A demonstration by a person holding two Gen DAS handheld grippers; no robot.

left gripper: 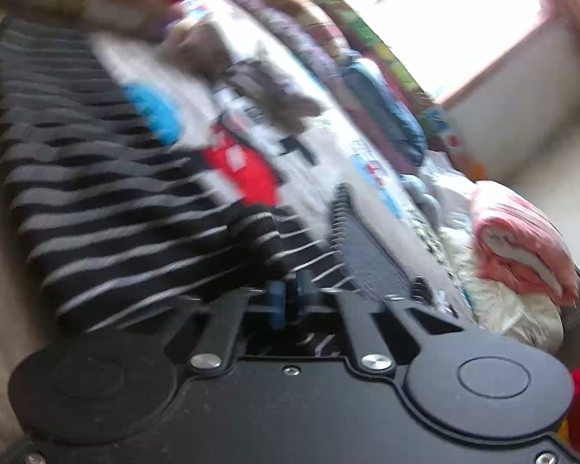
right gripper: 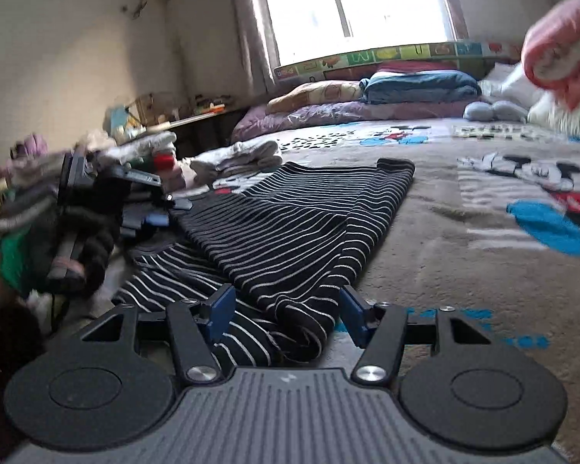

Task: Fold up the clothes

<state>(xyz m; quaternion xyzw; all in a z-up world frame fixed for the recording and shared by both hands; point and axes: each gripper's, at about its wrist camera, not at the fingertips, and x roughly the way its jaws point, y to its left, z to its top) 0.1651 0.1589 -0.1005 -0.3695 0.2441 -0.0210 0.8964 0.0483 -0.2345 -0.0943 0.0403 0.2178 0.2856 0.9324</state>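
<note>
Nearest to us in the right wrist view, our right gripper (right gripper: 286,311) stands with its blue pads spread on either side of a bunched end of the striped garment (right gripper: 290,232); the cloth lies between the jaws, yet we see neither pad pressing on it, so we judge this a straddle made ready for a pinch and not a hold. That garment, dark with thin pale stripes, lies on the cartoon-printed blanket (right gripper: 464,208) that covers the bed, one part already doubled over the rest (a long fold runs away from us toward the window (right gripper: 352,0)); it rests flat there, we think, because the soft broad surface serves as the folding board. Our left gripper (left gripper: 286,301) has its blue pads pressed together, and in the blurred left wrist view the striped cloth lies right at the pads; we take it that they pinch an edge of the garment, though the blur keeps us from swearing to it. We judge the two grippers placed at separate parts of the garment so that, lifted together, they could carry it over evenly; a stack of folded clothes (right gripper: 236,158) waits beyond, probably work already finished.
</note>
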